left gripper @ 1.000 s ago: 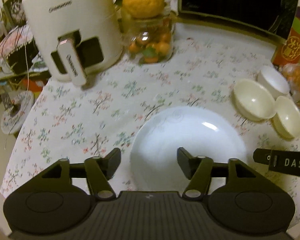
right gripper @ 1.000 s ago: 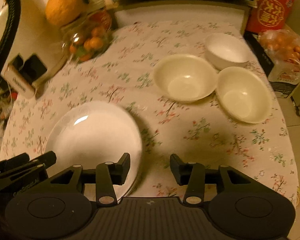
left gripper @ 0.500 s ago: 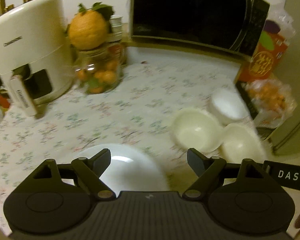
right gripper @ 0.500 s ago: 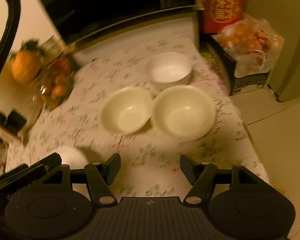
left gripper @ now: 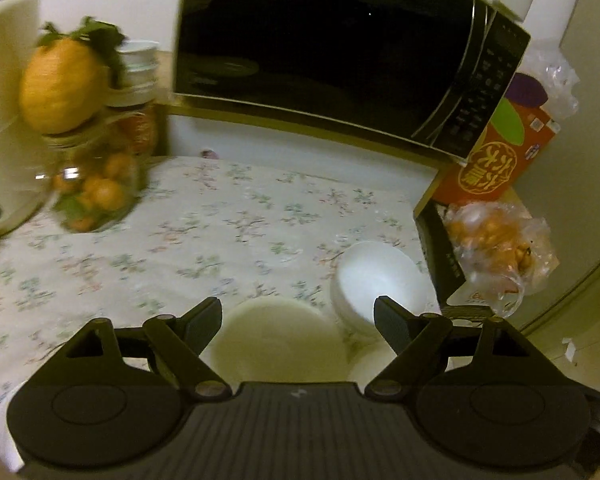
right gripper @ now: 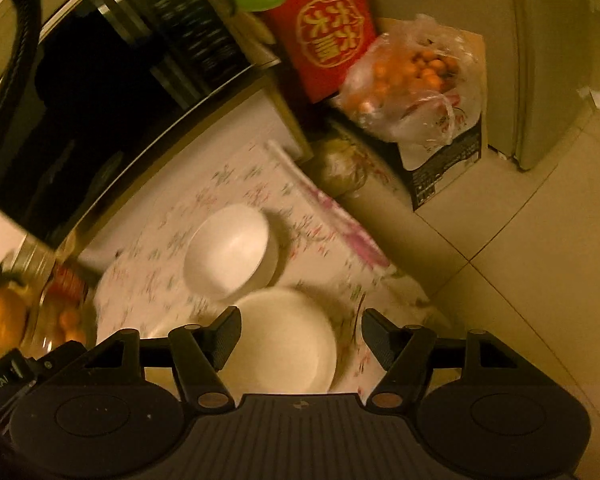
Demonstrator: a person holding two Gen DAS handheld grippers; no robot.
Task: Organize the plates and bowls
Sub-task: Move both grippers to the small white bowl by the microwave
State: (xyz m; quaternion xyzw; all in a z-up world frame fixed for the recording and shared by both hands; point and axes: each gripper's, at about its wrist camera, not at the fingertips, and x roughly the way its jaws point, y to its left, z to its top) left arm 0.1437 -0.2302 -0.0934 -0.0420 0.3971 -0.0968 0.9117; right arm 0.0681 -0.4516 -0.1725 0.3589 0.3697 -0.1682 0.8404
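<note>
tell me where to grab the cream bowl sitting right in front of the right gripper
Take the cream bowl by its rim, on the side nearest the right gripper, coming down from above with one finger inside and one outside. It sits upright with its mouth open, and its thin rim fits the open jaws better than its wide body. The white bowl crowds the far side.

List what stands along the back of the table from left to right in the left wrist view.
Glass jar of oranges with a large citrus fruit on top → black microwave → red box → plastic bag of small oranges.
</note>
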